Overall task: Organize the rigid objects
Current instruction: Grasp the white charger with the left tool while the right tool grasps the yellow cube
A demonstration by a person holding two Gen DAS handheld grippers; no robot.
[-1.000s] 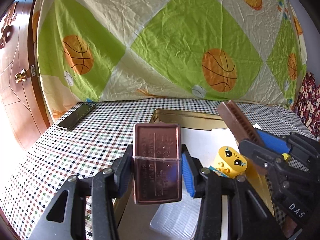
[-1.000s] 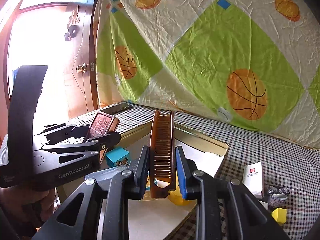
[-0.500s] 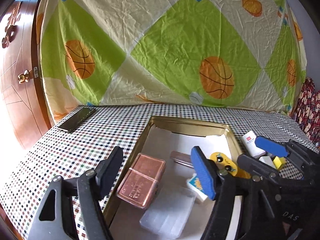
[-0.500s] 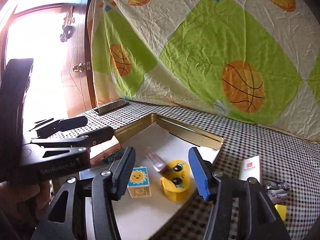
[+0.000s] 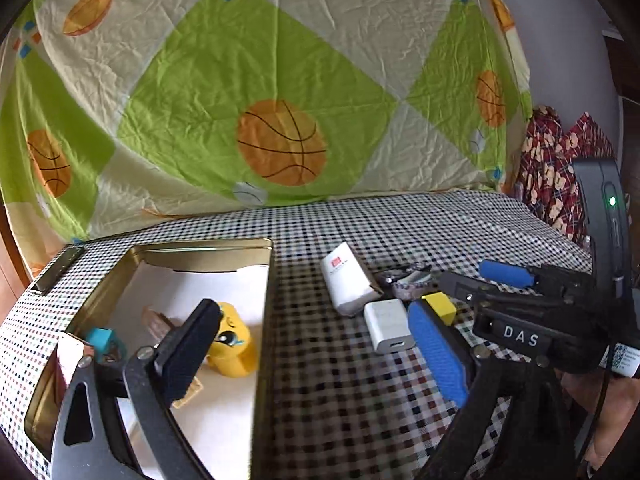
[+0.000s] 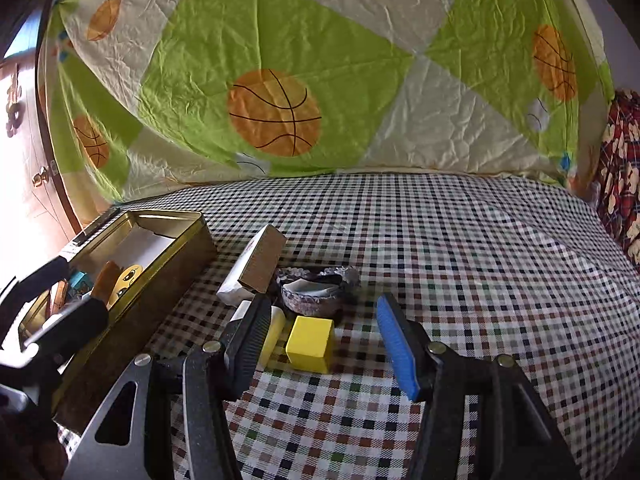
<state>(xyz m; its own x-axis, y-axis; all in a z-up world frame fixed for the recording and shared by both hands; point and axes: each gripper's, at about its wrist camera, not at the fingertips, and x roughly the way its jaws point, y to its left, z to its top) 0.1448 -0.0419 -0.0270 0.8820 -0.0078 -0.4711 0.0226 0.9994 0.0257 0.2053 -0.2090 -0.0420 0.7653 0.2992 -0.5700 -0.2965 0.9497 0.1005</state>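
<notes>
A gold tin (image 5: 200,245) lies at the left and holds a yellow toy (image 5: 236,346), a brown comb (image 5: 154,318), a blue cube (image 5: 100,338) and a copper case (image 5: 66,360). My left gripper (image 5: 316,354) hangs over the checked cloth just right of the tin; its jaws are opening and hold nothing. A white charger (image 5: 388,326) lies by its blue finger. My right gripper (image 6: 324,342) is open around a yellow cube (image 6: 310,344), with a gap on the blue pad's side. The tin (image 6: 160,272) lies to the left in the right wrist view.
A white box (image 6: 252,264) and a patterned fabric band (image 6: 316,288) lie just beyond the yellow cube. A dark phone (image 5: 56,270) rests left of the tin. A basketball-print sheet hangs behind. Red patterned fabric (image 5: 560,172) sits far right.
The left gripper let the copper case go and the right one the brown comb, both into the tin. Both grippers then swung right, over the loose items on the cloth.
</notes>
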